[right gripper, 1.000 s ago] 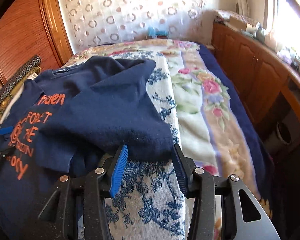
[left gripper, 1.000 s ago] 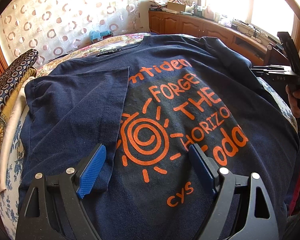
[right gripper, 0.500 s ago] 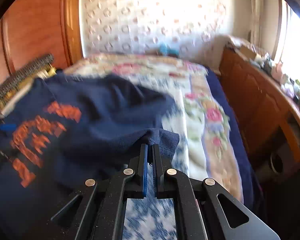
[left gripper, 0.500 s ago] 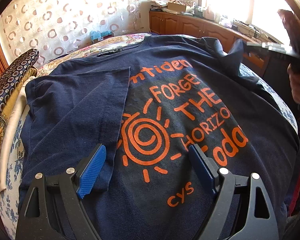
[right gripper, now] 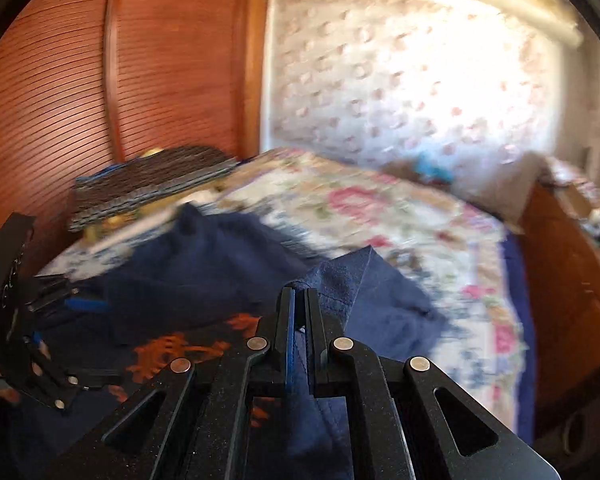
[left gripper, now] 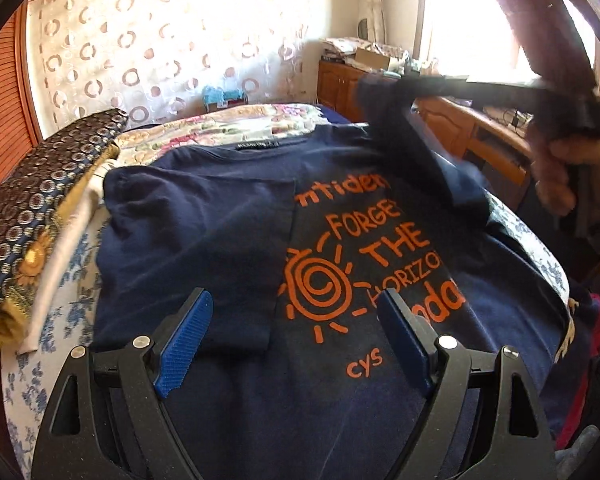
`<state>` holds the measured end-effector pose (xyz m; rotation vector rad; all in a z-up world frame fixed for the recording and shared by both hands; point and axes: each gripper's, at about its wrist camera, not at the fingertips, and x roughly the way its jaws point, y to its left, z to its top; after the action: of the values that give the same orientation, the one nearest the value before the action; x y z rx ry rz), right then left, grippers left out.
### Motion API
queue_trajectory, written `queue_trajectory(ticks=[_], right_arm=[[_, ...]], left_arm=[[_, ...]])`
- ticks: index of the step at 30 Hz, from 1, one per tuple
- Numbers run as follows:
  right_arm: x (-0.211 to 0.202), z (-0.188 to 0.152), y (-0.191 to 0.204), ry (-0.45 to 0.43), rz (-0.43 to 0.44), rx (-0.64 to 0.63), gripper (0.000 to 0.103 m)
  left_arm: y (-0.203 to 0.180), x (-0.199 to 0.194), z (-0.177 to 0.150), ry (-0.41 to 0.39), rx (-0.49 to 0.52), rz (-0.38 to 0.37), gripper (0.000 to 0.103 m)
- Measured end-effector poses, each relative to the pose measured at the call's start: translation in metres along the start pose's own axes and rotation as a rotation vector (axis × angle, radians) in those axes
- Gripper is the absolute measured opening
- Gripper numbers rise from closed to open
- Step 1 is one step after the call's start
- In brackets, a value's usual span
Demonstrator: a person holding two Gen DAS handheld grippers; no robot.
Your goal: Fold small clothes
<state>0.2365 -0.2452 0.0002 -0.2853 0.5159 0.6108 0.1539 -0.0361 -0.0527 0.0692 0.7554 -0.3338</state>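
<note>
- A navy T-shirt [left gripper: 340, 392] with an orange sun print lies front-up on the bed [left gripper: 64, 312], its collar toward the far end and its hem toward the near edge.
- The shirt's left sleeve [left gripper: 204, 248] is already folded in over the chest; its straight edge runs along the shirt's long axis, just beside the print.
- The right gripper [right gripper: 298, 300] has its jaws closed on the hem of the right sleeve [right gripper: 352, 280], and the cloth hangs lifted off the bed.
- From the left wrist view, that lifted sleeve rises at the shirt's right shoulder, over the far right part of the bed, with the person's hand [left gripper: 572, 176] behind it.
- The left gripper [left gripper: 288, 332] hovers above the shirt's lower middle with its jaws wide apart and nothing between them.
- The coming move likely turns on this: the print lies to the left of the held sleeve, so the right hand, the nearer one, would carry it across the long axis toward the folded left side.
</note>
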Motion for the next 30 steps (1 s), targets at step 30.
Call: queue_trajectory(ticks=[30], right_arm=[[0.0, -0.08, -0.016, 0.201, 0.017, 0.264, 0.037]], left_arm=[[0.014, 0.0, -0.038, 0.044, -0.037, 0.028, 0.085]])
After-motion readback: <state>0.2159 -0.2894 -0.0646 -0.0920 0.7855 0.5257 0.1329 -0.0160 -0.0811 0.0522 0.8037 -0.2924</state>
